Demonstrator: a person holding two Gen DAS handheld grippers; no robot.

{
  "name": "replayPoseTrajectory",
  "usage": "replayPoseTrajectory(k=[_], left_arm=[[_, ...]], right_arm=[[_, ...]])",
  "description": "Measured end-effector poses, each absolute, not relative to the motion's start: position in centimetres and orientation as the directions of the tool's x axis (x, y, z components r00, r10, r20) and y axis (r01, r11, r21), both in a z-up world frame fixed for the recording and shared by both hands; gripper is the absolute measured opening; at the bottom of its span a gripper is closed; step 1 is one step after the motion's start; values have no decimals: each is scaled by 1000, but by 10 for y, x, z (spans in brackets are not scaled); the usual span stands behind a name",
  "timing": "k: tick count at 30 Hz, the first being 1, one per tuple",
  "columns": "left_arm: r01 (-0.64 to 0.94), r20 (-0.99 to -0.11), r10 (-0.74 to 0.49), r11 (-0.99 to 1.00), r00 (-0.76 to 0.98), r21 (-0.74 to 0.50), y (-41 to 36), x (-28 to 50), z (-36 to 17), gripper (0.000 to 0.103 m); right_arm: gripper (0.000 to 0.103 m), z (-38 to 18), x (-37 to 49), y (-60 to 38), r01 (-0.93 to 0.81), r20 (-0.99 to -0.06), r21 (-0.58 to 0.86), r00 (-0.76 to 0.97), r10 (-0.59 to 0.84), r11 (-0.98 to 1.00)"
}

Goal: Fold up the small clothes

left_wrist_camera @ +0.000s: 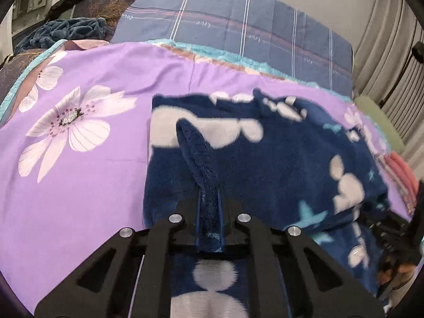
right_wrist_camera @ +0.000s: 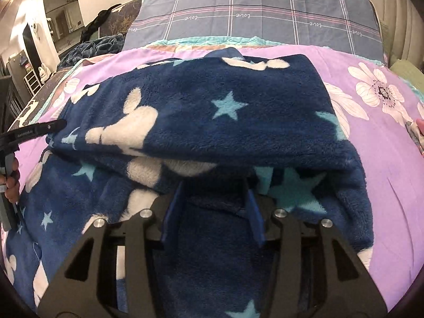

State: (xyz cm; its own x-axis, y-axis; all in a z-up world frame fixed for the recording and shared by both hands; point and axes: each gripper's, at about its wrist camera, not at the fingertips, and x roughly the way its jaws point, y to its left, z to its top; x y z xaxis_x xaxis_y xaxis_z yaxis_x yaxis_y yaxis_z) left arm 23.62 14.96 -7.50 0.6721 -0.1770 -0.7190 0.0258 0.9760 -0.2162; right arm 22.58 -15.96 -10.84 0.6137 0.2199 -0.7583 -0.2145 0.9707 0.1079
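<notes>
Navy fleece garment (left_wrist_camera: 265, 159): my left gripper (left_wrist_camera: 209, 212) pinches its ridge at frame centre; right gripper (right_wrist_camera: 212, 206) gapes; I'd align edges

Navy fleece garment (right_wrist_camera: 238, 122) with white mouse-head shapes and light-blue stars: soft, plush, small. Lies spread on purple floral bedsheet (left_wrist_camera: 79, 185), toward sheet's middle, short of far edge by plaid pillow. Partly folded: upper layer doubled back over lower layer, fold edge running side to side in right wrist view. Lower layer flat on sheet, reaching near edge. One narrow ridge of fleece (left_wrist_camera: 197, 159) raised upright, pinched off surface in left wrist view. Far hem slightly rumpled.
</notes>
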Motion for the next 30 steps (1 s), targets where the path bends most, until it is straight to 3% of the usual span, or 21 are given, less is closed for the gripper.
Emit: replayPoseTrajectory(k=[5, 7, 9, 12, 15, 18, 20, 22, 24, 26, 30], left_arm=[[6, -641, -103, 988, 760, -153, 162, 233, -34, 11], [-8, -672, -77, 992, 737, -123, 168, 243, -49, 19], [-41, -726, -51, 993, 686, -109, 170, 249, -68, 43], [-50, -701, -40, 993, 712, -106, 170, 236, -71, 43], [19, -654, -140, 982, 744, -189, 160, 225, -60, 43], [119, -667, -196, 980, 719, -159, 130, 224, -66, 47], [131, -722, -131, 990, 680, -56, 109, 230, -89, 51], [134, -727, -66, 990, 684, 37, 92, 231, -105, 55], [129, -726, -17, 987, 687, 98, 82, 231, -102, 55], [126, -726, 10, 983, 688, 133, 78, 231, -105, 55], [129, -722, -13, 986, 692, 105, 85, 229, -104, 56]], right_arm=[[51, -113, 221, -162, -222, -753, 131, 612, 242, 966], [56, -113, 221, -161, -231, -752, 135, 609, 251, 964], [60, -113, 221, -159, -238, -753, 127, 609, 250, 963], [62, -113, 220, -156, -244, -755, 111, 610, 242, 963], [63, -113, 220, -154, -246, -757, 104, 609, 238, 964], [62, -112, 221, -156, -243, -754, 111, 611, 241, 964], [47, -106, 218, -160, -213, -742, 117, 630, 228, 970], [19, -95, 221, -171, -190, -724, 185, 637, 265, 964], [15, -90, 232, -174, -168, -726, 234, 624, 287, 958], [15, -98, 249, -165, -143, -773, 192, 587, 239, 971], [0, -111, 256, -173, -71, -803, 169, 568, 179, 983]])
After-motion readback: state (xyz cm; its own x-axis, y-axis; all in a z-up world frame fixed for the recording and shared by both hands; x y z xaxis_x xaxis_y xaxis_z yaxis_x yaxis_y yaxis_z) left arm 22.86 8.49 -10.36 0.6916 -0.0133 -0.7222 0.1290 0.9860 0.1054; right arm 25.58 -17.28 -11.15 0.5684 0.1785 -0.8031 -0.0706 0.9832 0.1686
